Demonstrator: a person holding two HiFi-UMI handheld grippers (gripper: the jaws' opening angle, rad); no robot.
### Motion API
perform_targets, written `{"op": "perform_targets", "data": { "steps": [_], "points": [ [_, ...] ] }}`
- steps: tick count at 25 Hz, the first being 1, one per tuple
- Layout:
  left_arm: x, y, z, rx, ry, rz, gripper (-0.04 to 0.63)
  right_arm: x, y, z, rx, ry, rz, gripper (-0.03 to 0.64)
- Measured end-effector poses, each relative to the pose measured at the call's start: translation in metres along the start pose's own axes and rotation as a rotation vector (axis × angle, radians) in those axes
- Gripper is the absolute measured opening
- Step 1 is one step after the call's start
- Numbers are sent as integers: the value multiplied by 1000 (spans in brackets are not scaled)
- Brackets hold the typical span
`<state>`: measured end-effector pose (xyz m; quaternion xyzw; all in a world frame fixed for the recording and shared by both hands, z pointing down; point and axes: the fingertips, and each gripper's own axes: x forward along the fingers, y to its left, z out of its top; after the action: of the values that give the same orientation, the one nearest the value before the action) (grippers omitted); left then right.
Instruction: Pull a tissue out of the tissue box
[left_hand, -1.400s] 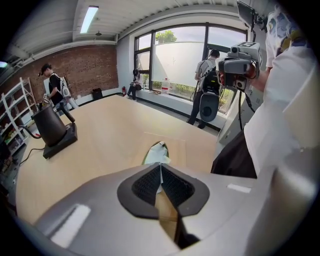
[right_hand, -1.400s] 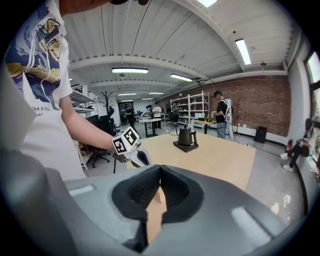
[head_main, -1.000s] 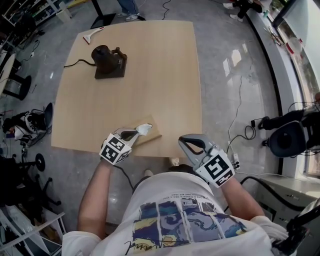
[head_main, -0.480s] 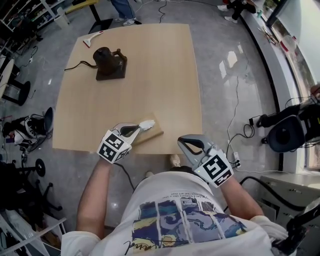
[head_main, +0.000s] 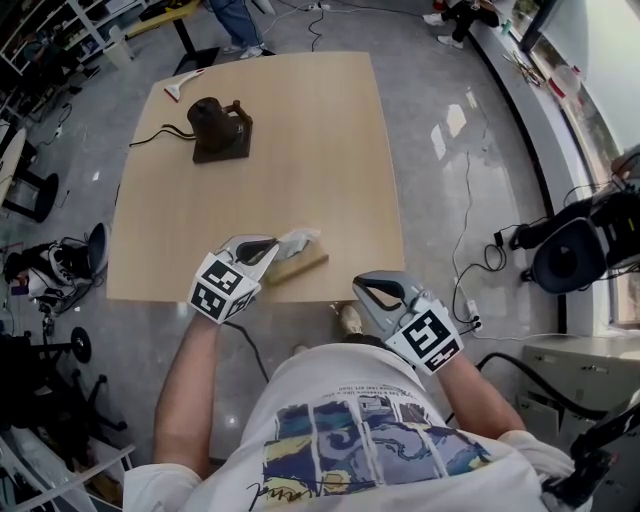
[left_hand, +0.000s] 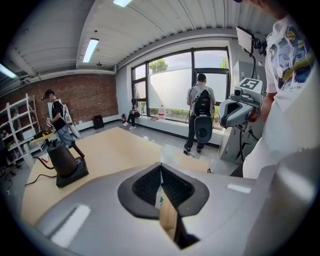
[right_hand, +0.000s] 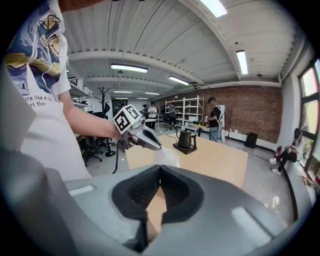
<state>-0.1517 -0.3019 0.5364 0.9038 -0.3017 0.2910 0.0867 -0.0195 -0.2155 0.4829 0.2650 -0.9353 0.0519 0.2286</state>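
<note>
A flat wood-coloured tissue box (head_main: 303, 268) lies at the table's near edge. My left gripper (head_main: 281, 249) hangs just above it, shut on a white tissue (head_main: 300, 239) that stands up out of the box. In the left gripper view the thin tissue (left_hand: 159, 196) is pinched between the closed pads, with the box (left_hand: 168, 219) below. My right gripper (head_main: 359, 284) is shut on nothing, off the table's near edge to the right of the box. The right gripper view shows its jaws closed, and beyond them the left gripper (right_hand: 156, 145) with the tissue (right_hand: 167, 157).
A dark kettle on its base (head_main: 217, 128) with a cord stands at the table's far left, with a small white and red object (head_main: 183, 84) at the far corner. The table (head_main: 300, 150) is bare wood between them and the box. People stand around the room.
My left gripper has risen with the tissue, drawing more of it out of the box. The right gripper has shifted slightly, still shut.
</note>
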Motion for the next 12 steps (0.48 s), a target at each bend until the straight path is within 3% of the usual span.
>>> {"op": "perform_targets", "data": {
  "steps": [12],
  "points": [
    [-59,-8,41,0,-141,49,6,-6,35,3,-7,3,-20,3]
  ]
}}
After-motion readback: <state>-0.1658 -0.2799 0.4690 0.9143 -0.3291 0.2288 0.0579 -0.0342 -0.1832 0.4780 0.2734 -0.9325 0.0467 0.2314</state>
